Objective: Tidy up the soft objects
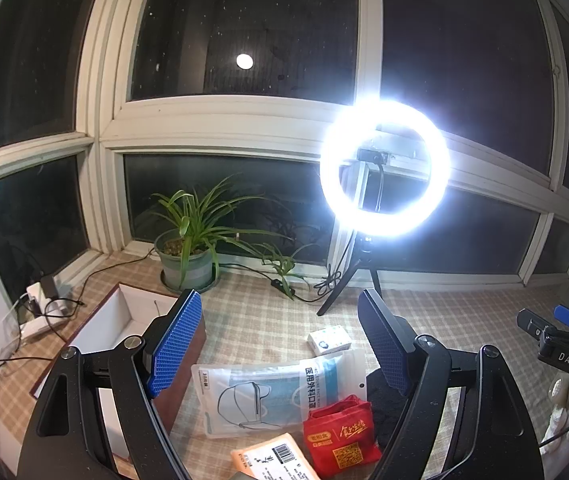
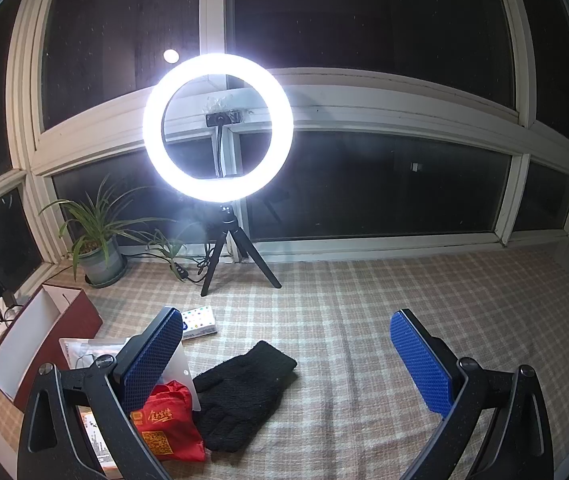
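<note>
On the checked cloth lie a clear pack of face masks [image 1: 268, 392], a red folded bag [image 1: 340, 436], an orange packet [image 1: 272, 458], a black glove [image 2: 244, 392] and a small white box [image 1: 329, 340]. A brown box with a white inside [image 1: 124, 320] stands open at the left. My left gripper [image 1: 280, 344] is open and empty above the mask pack. My right gripper [image 2: 288, 364] is open and empty above the glove; the red bag [image 2: 168, 424] lies by its left finger. The right gripper also shows at the left wrist view's right edge [image 1: 564, 340].
A lit ring light on a tripod [image 2: 218, 128] stands at the back by the window. A potted plant [image 1: 188, 252] stands left of it. Cables and a power strip [image 1: 40, 304] lie at the far left. The checked cloth [image 2: 404, 300] stretches to the right.
</note>
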Demonstrator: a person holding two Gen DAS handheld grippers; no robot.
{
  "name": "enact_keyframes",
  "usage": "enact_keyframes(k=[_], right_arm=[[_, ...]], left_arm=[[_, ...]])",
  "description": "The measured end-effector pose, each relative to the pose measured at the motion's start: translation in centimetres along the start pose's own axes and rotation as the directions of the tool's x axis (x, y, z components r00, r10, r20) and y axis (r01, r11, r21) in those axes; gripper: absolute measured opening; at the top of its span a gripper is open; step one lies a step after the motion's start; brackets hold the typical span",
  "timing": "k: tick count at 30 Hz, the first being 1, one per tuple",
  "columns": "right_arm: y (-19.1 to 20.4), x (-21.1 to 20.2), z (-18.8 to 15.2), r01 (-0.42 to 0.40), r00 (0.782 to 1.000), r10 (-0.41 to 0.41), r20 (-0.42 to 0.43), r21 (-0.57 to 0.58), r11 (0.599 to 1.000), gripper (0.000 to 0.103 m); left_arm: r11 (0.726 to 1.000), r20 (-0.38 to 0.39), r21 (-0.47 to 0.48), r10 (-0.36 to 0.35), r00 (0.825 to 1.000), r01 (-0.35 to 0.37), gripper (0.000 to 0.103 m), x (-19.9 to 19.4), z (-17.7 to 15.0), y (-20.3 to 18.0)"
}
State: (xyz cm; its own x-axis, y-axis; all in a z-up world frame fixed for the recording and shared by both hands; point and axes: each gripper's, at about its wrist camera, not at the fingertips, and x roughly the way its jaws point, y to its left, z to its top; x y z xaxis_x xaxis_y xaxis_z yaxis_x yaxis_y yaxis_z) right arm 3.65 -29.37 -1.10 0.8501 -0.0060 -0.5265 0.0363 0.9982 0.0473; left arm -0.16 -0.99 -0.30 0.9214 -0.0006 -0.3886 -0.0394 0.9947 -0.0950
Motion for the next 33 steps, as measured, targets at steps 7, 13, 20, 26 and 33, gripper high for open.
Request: enact_keyframes(k=[7, 13, 20, 26, 33], right_arm=[[-0.1, 0.1, 0.0, -0.001, 1.000, 0.001, -0.003, 0.000, 1.000, 0.102], [-0.4, 0.2, -0.4, -0.020, 1.000, 0.020, -0.011, 0.007, 1.000, 0.102], [-0.3, 0.8, -1.5, -0.083, 0.996, 0.083, -0.018, 0.020, 0.996, 0.102], [0.4, 1.2, -2.0, -0.162, 0.986, 0.162, -0.027, 0.013, 0.987, 0.102], [1.6, 2.6, -3.1, -0.318, 0.941, 0.319, -0.112, 0.029, 0.948, 0.102]], left_arm=[[1.000, -0.007, -0.002, -0.002, 1.000, 0.002, 0.081, 0.1, -0.3, 0.1], [1.000, -0.019, -0.011, -0.003, 1.000, 0.003, 0.081, 0.2, -0.6, 0.4], [0.999, -0.056, -0.043, 0.020, 0.998, -0.022, 0.081, 0.4, -1.6, 1.8], [0.996, -0.094, -0.066, 0.047, 0.994, -0.054, 0.081, 0.4, -3.0, 3.3], [0.992, -0.183, -0.107, 0.048, 0.982, -0.069, 0.081, 0.4, -5.7, 4.8]])
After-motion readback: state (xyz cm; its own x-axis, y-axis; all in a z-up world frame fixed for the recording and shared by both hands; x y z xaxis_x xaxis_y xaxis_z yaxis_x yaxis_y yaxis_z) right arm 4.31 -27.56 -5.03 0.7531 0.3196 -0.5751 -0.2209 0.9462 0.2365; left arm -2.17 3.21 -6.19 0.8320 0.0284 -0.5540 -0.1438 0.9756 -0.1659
